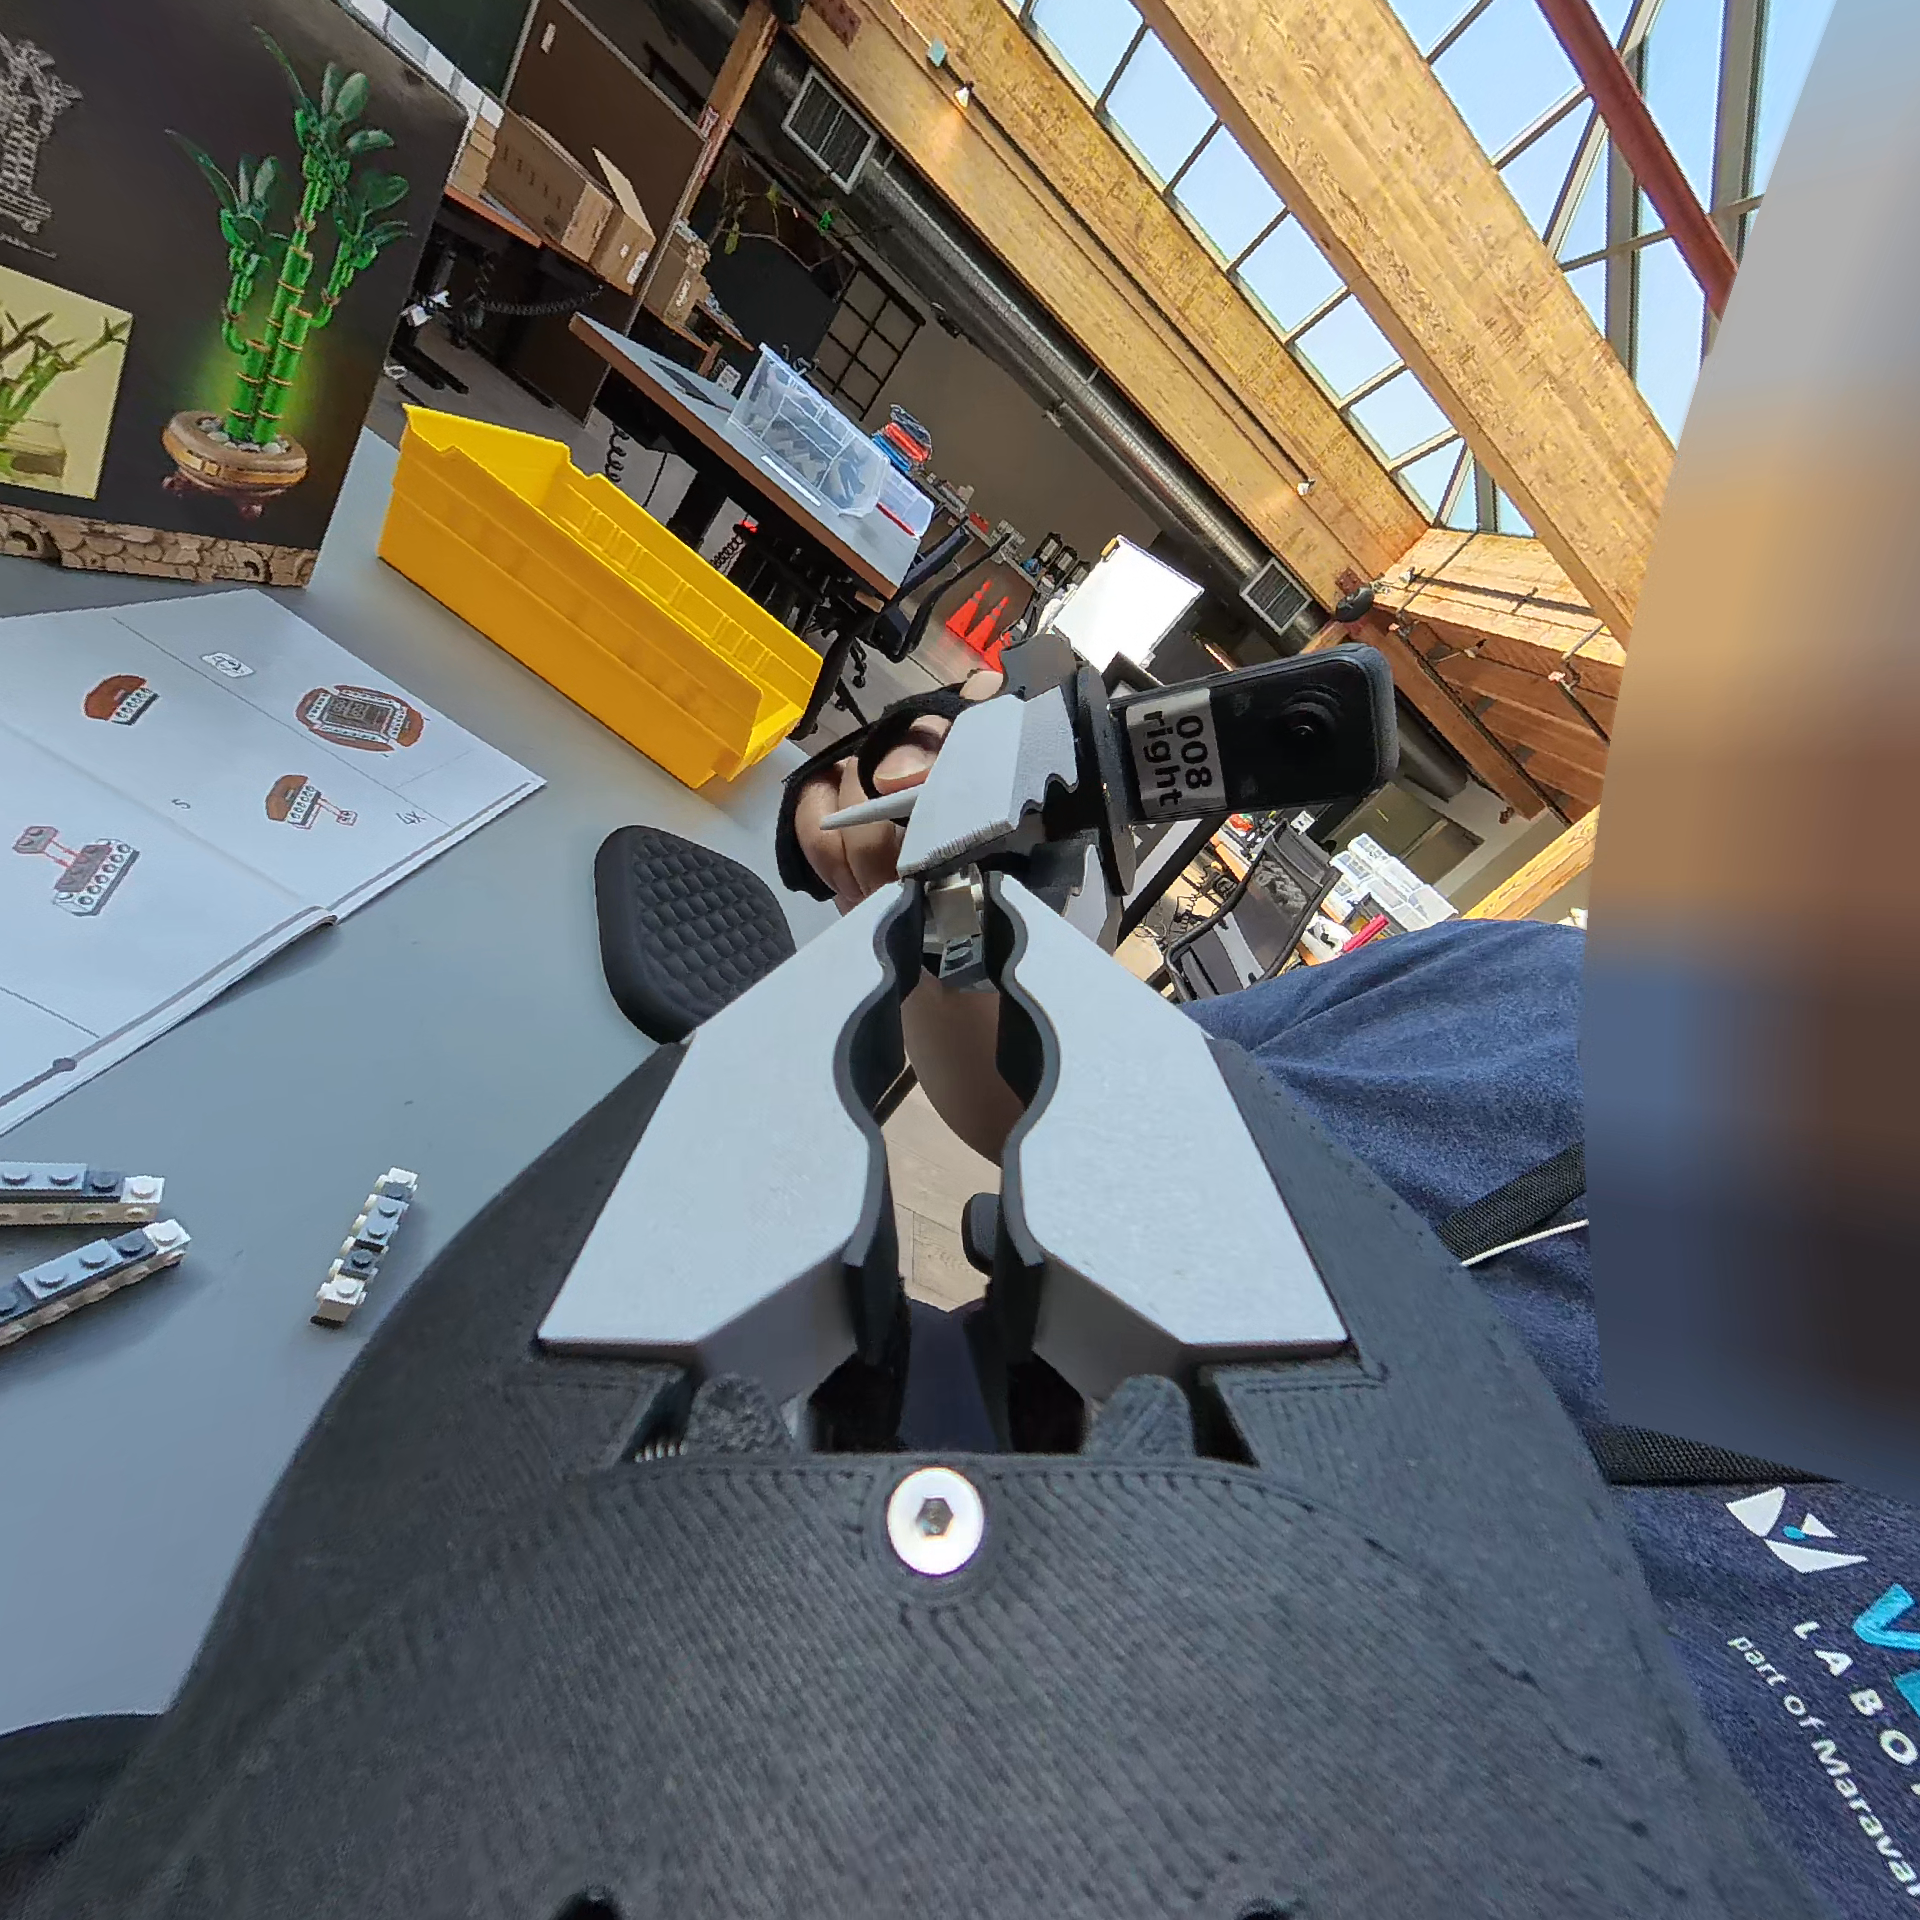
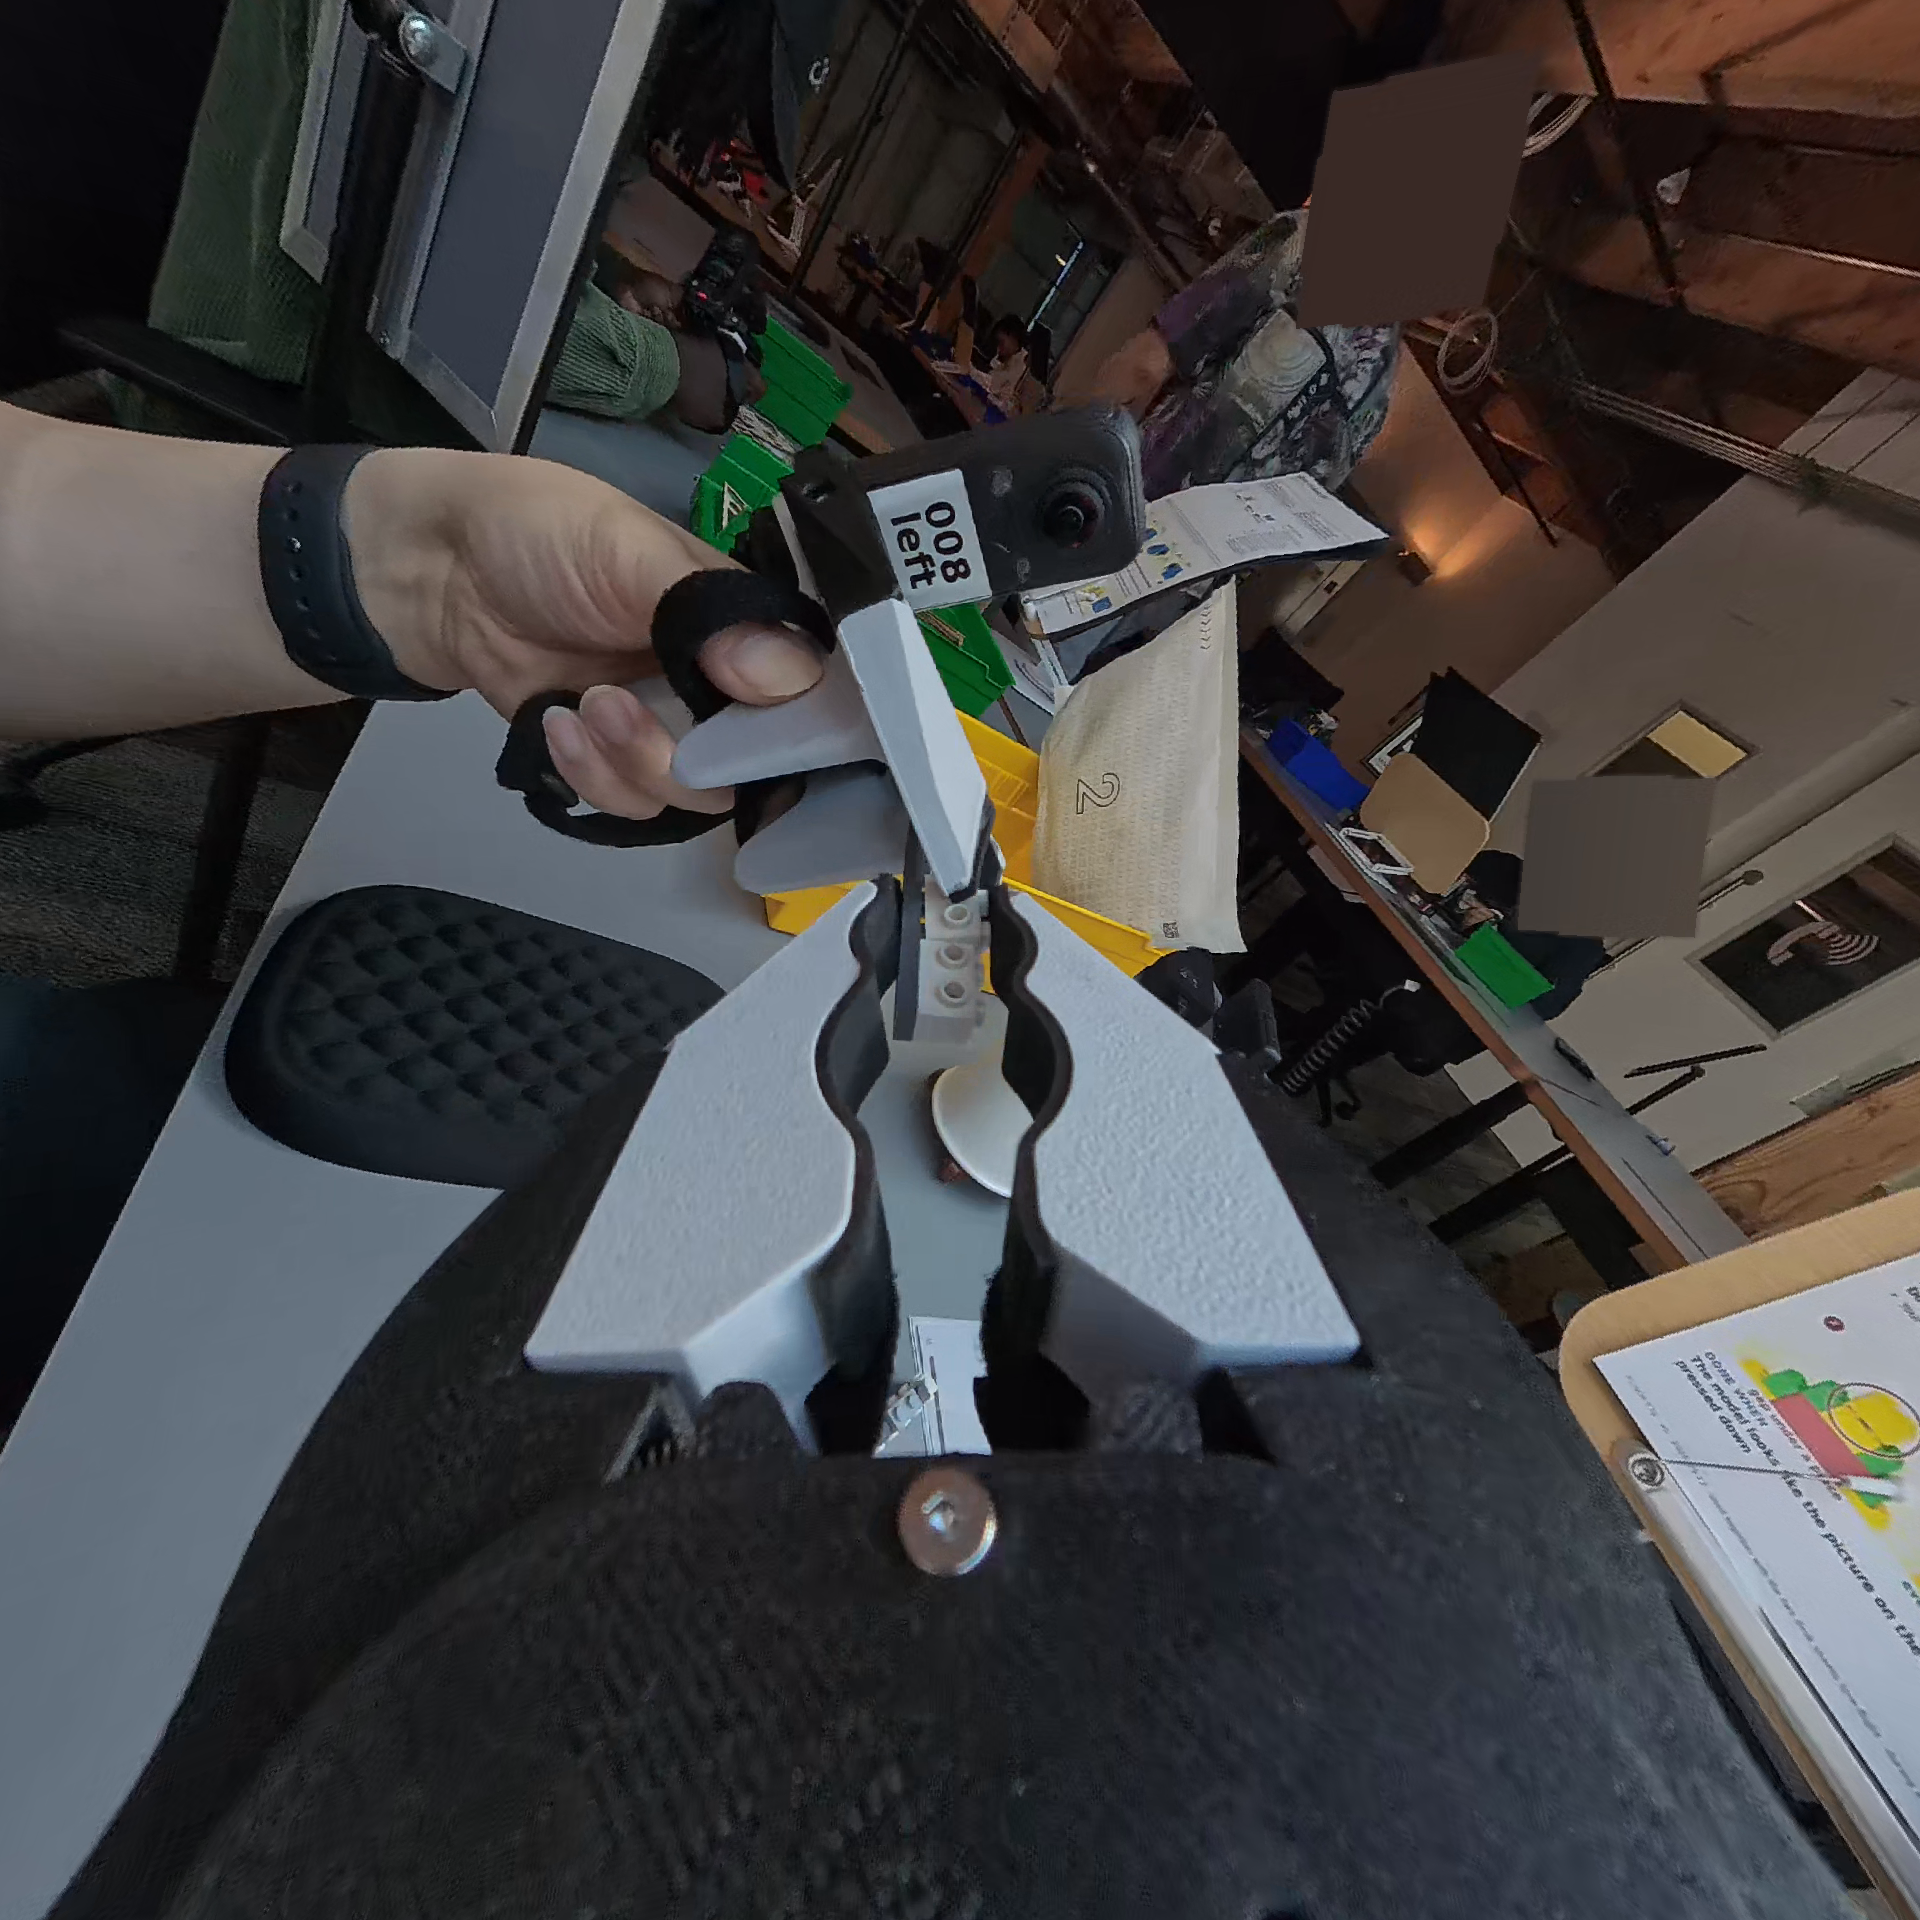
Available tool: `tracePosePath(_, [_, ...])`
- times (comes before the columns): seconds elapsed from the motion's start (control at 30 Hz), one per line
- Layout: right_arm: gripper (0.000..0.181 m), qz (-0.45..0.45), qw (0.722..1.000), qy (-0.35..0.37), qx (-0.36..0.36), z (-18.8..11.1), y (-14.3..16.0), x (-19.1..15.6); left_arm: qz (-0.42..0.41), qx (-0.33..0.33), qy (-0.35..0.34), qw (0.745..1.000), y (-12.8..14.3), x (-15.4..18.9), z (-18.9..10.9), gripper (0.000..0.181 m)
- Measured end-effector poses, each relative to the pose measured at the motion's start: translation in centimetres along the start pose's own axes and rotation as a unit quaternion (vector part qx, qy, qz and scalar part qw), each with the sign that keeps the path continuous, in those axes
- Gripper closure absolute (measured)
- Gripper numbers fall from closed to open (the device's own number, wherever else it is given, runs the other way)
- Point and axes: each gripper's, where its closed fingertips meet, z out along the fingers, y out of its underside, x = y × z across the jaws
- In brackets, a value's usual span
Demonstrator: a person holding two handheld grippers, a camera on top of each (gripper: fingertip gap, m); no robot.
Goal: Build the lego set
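My left gripper (image 1: 951, 906) and my right gripper (image 2: 940, 906) meet tip to tip in the air beside the grey table (image 1: 416, 1039). Both are shut on one small lego strip (image 2: 954, 977), made of light grey bricks on a dark grey plate; in the left wrist view only its end (image 1: 956, 940) shows between the fingers. The right gripper (image 1: 940, 857) faces me in the left wrist view, and the left gripper (image 2: 961, 868) comes down from above in the right wrist view. Three more grey-and-white lego strips (image 1: 364, 1247) (image 1: 78, 1195) (image 1: 88, 1273) lie on the table at the left.
An open instruction booklet (image 1: 229, 790), the lego box (image 1: 208, 260) and a yellow bin (image 1: 592, 592) sit at the back left. A black textured pad (image 1: 691, 925) is at the table edge. A white round piece (image 2: 982, 1132), a paper bag (image 2: 1143, 810) and a clipboard (image 2: 1766, 1455) show in the right wrist view. Only a small space, under 4 cm, lies between the two pairs of fingers.
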Motion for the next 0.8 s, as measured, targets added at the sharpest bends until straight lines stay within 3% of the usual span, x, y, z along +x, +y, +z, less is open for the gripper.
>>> tracePosePath(0.5, [0.166,-0.135,0.991,-0.005,-0.016,0.1,-0.1,-1.1,-0.059,-0.019,0.001,0.998,1.0,0.1,-0.3,0.172])
tracePosePath(0.8, [0.166,-0.126,0.991,-0.032,-0.021,0.1,0.2,-1.7,-0.072,-0.024,-0.005,0.997,1.6,0.0,-0.4,0.172])
